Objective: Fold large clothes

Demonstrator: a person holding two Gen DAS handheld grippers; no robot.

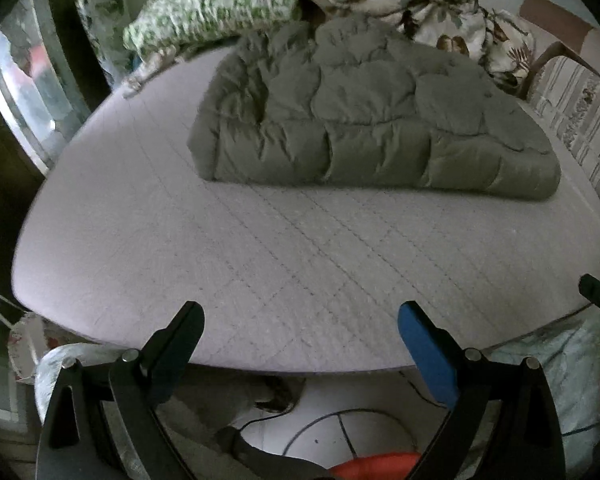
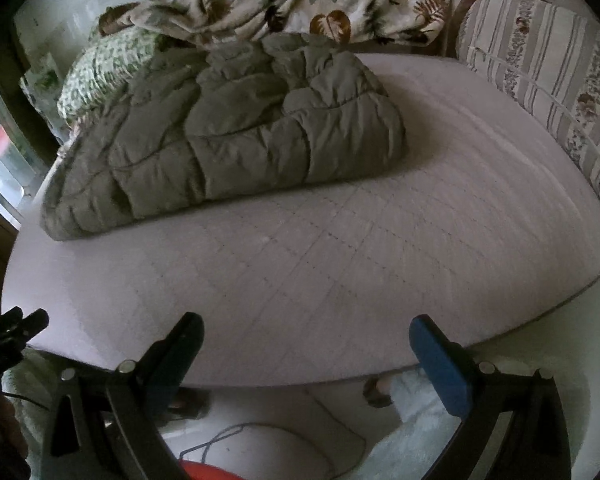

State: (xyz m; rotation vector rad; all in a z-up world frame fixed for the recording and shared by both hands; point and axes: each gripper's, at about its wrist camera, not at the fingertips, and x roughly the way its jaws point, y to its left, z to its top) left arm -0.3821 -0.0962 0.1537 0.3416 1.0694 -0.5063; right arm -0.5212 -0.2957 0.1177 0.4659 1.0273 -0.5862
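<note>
The big puffy grey coat (image 1: 372,120) lies folded at the far side of the bed (image 1: 260,264). It looks soft, thick and light, and it may spring back open. A good place to grab is a thick edge or corner. The left gripper (image 1: 300,316) and right gripper (image 2: 306,330) have their jaws spread wide and empty. No words or labels can be read.
</note>
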